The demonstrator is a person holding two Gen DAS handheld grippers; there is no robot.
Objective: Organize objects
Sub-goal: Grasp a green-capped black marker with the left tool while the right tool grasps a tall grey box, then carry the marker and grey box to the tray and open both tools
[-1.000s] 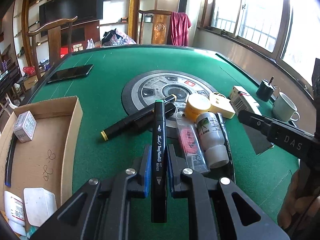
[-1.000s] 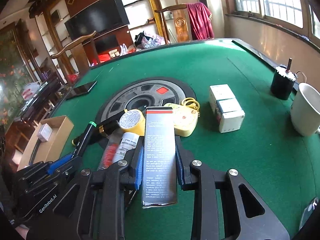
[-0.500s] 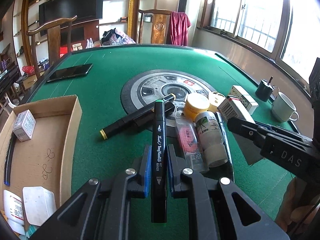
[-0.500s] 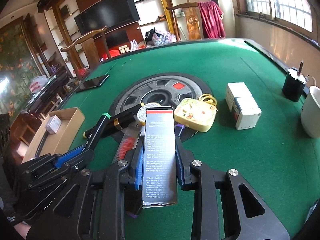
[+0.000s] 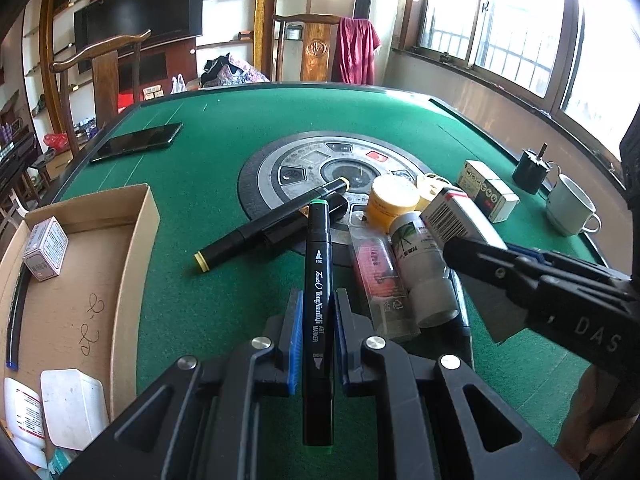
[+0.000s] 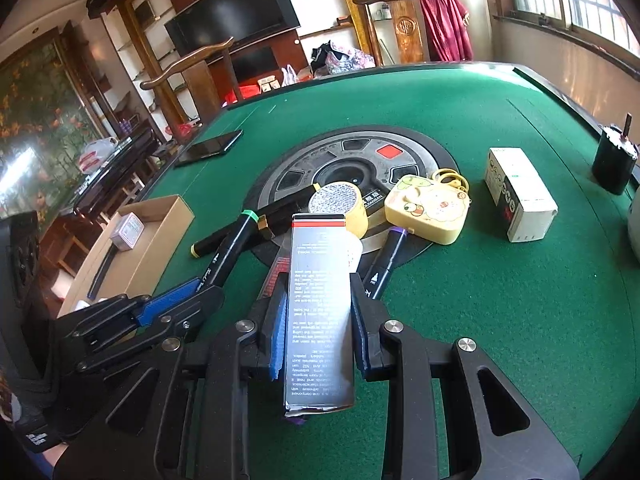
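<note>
Tongs, two: left tongs (image 5: 316, 316) clamp one green-capped marker (image 5: 318, 280), right tongs (image 6: 318, 312) one carton (image 6: 320, 300).

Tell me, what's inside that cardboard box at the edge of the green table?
In the cardboard box: a small printed carton, a dark pen-like stick with a blue tip, a white bottle and a white container. The near corner runs out of frame.
</note>
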